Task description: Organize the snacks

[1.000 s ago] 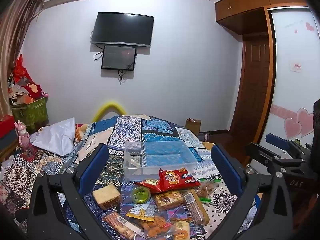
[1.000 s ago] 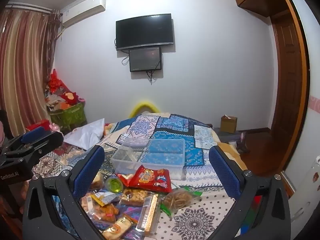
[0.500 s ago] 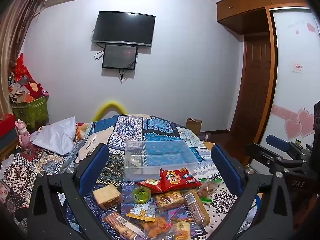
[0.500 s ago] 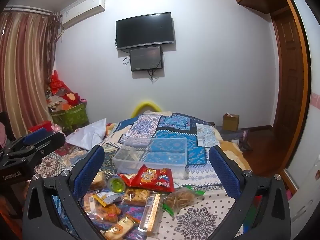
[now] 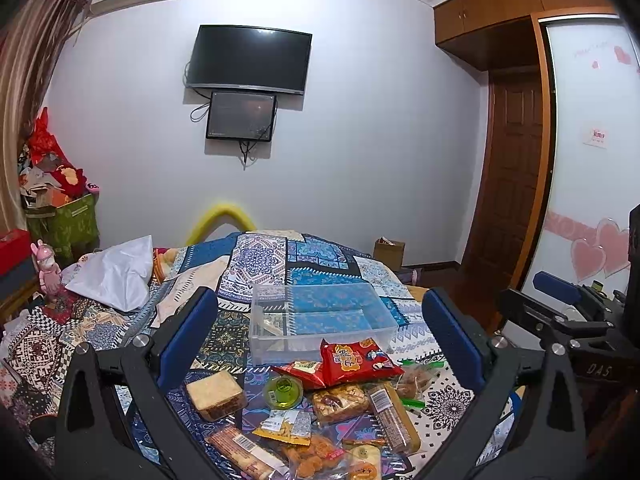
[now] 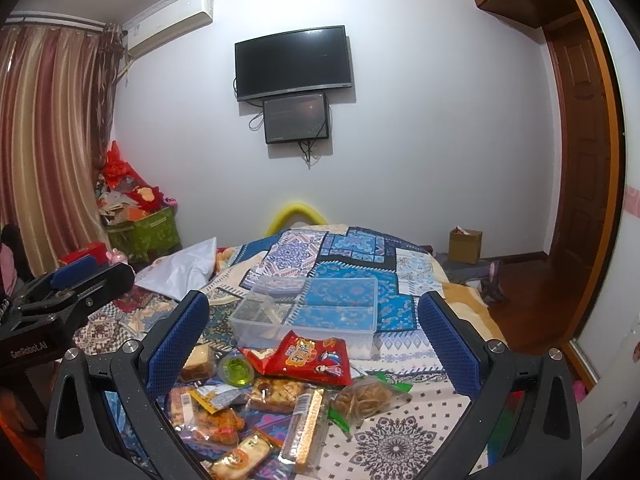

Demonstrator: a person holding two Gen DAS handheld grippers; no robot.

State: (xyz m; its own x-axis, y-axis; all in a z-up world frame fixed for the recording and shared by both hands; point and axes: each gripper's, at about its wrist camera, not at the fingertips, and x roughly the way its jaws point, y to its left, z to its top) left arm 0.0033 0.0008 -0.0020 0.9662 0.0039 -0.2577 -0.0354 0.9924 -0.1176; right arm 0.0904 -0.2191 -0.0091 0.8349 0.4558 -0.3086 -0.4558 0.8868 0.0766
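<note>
Red chip bag (image 5: 356, 362), green jelly cup (image 5: 283, 391), clear box (image 5: 320, 320); the bedspread (image 6: 360, 264) was blue-and-white patchwork; claw pads (image 6: 176, 344) were blue.
</note>
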